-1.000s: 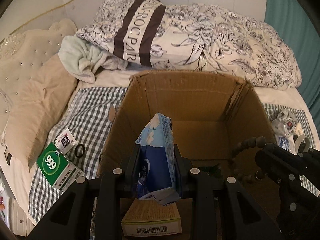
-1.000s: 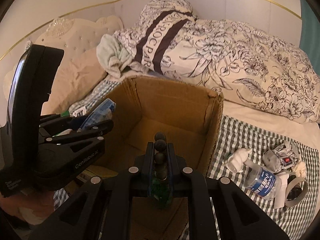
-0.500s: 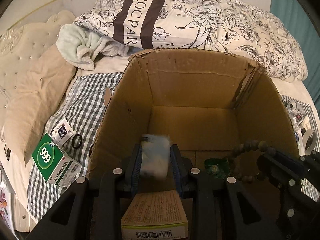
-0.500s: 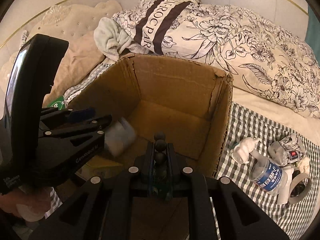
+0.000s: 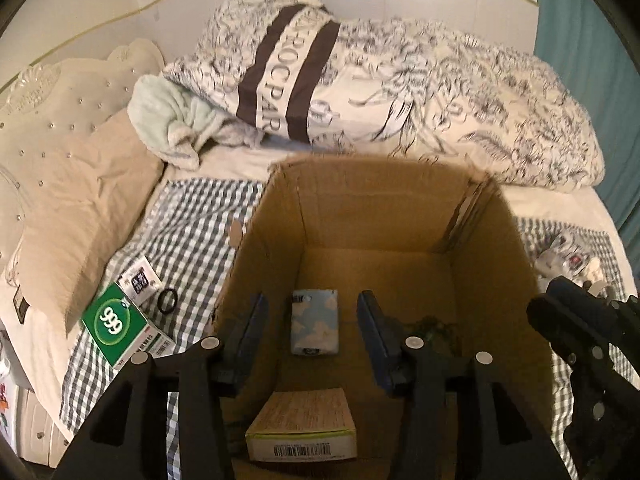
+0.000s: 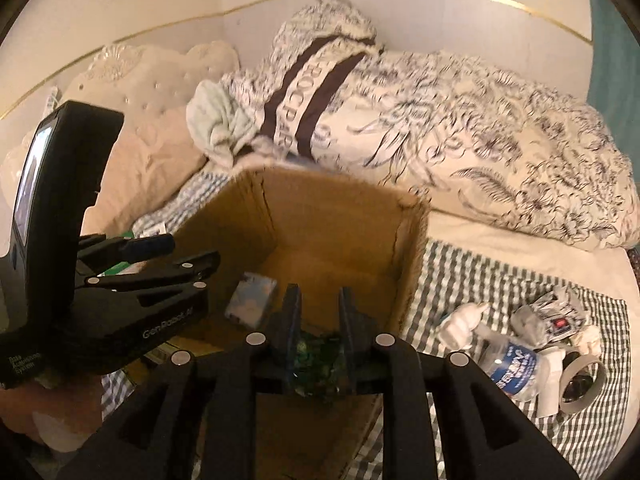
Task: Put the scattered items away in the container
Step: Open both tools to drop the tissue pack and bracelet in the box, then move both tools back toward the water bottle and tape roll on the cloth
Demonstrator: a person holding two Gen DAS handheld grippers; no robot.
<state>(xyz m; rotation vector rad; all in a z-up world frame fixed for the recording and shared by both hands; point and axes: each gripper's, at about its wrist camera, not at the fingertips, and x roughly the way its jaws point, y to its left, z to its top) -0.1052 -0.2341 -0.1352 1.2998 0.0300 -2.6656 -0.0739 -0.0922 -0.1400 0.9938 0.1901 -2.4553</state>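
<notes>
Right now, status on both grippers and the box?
Left gripper open, empty. Right gripper open over green beads. Tissue pack lying flat inside cardboard box. Nothing blocking.

1. Left gripper over the cardboard box, jaws spread wide, nothing between them.
2. Blue tissue pack lies flat on the box floor.
3. Yellow-green carton lies nearer the camera; dark green item to the right, unclear.
4. Outside, left: green "999" box, black ring on the checked cloth.
5. Right gripper at the right edge, jaw state unreadable.

"999" on green box
</notes>
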